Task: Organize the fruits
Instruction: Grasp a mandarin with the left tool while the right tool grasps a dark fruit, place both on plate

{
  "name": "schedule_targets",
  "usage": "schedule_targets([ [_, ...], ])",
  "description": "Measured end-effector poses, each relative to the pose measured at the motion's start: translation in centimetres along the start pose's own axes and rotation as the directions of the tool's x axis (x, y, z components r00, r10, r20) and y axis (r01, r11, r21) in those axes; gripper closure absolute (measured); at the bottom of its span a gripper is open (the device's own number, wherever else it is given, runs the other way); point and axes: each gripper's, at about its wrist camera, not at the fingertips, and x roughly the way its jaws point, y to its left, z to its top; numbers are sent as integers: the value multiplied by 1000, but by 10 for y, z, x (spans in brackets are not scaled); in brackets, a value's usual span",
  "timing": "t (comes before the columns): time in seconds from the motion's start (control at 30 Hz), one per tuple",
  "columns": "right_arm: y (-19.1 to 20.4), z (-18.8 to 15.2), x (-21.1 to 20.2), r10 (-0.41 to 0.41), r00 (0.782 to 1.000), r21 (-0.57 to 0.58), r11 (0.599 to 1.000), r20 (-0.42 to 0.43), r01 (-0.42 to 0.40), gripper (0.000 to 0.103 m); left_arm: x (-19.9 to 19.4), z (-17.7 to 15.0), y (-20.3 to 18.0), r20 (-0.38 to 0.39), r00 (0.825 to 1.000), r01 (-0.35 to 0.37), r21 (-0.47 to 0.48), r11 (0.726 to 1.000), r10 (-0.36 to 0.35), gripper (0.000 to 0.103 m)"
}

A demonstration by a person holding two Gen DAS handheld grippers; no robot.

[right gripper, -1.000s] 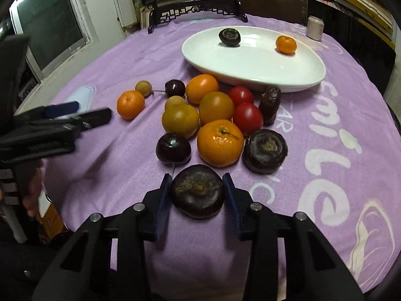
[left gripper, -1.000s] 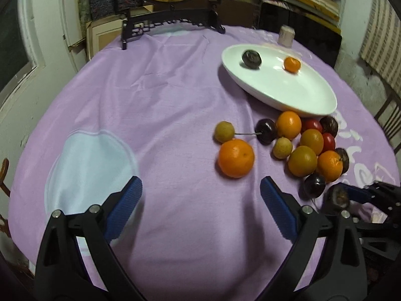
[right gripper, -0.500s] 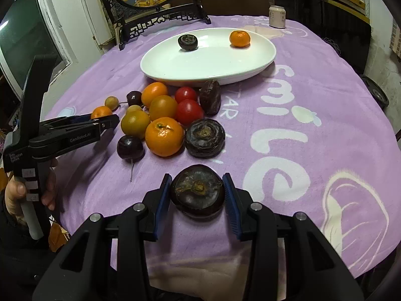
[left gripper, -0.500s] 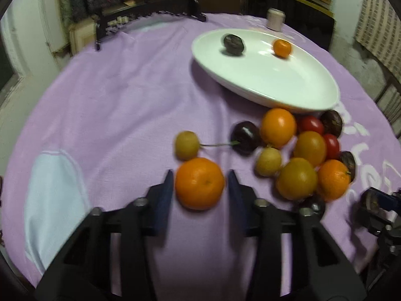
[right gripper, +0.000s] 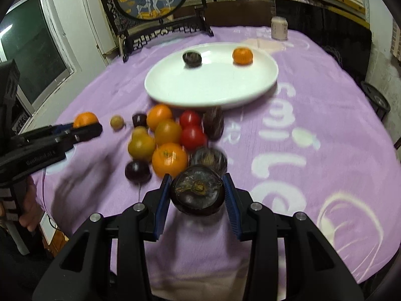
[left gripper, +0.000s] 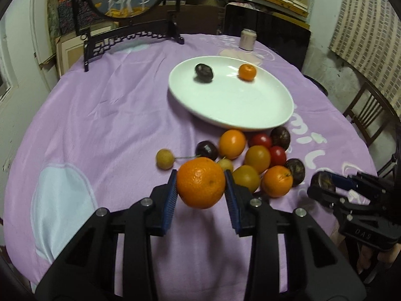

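My left gripper (left gripper: 201, 190) is shut on a large orange (left gripper: 201, 186) and holds it above the purple cloth. My right gripper (right gripper: 196, 194) is shut on a dark brown fruit (right gripper: 197, 192), lifted near the table's front. A white oval plate (left gripper: 240, 110) at the far middle holds a dark fruit (left gripper: 204, 72) and a small orange (left gripper: 247, 72). A pile of several oranges, red tomatoes and dark fruits (left gripper: 258, 159) lies on the cloth in front of the plate. The right gripper also shows in the left wrist view (left gripper: 323, 181), at the right edge.
A yellow-green fruit (left gripper: 164, 158) lies left of the pile. A carved black stand with a round painted screen (left gripper: 130, 35) and a small white can (left gripper: 247, 39) stand at the table's far side. A chair (left gripper: 371, 120) is at the right.
My left gripper closed on the large orange and lifted it off the cloth. My right gripper kept the dark fruit and moved forward toward the pile.
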Motion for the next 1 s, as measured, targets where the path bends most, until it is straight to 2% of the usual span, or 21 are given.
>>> schedule_targets([
  [0.1, -2, 25, -2, -16, 999, -23, 1000, 35, 17, 61, 12, 24, -5, -8, 1000, -2, 11, 1000, 2, 67],
  [0.23, -8, 84, 10, 0, 998, -52, 999, 69, 3, 62, 45, 86, -14, -19, 1000, -16, 31, 999, 17, 66],
  [0.3, -18, 122, 28, 3, 997, -41, 999, 79, 0, 62, 66, 115, -19, -35, 999, -11, 21, 1000, 11, 66],
  [0.37, -28, 145, 46, -38, 995, -35, 999, 91, 41, 62, 96, 145, -21, -57, 998, -12, -16, 1000, 11, 66],
  [0.43, -38, 161, 70, -94, 992, -29, 995, 78, 97, 62, 119, 160, -20, -84, 996, -14, -54, 998, 10, 66],
  [0.63, -66, 173, 117, -92, 996, 25, 995, -17, 92, 62, 151, 166, -19, -111, 994, -13, -66, 998, 6, 66],
  [0.77, -74, 177, 130, -90, 995, 44, 995, -35, 92, 61, 159, 166, -15, -115, 993, -2, -78, 997, -7, 65],
  [0.8, -75, 177, 132, -93, 995, 51, 994, -33, 94, 60, 159, 167, -15, -107, 994, -2, -80, 997, -6, 62],
  [0.83, -76, 178, 132, -98, 995, 60, 993, -23, 99, 52, 157, 169, -14, -92, 996, -9, -78, 997, 2, 46],
  [0.87, -78, 179, 129, -109, 994, 70, 992, -9, 109, 49, 154, 170, -15, -81, 997, -16, -74, 997, 10, 37],
  [1.0, -75, 174, 89, -127, 991, 90, 988, 49, 122, 48, 114, 167, -13, -12, 1000, -12, -69, 998, 11, 37],
])
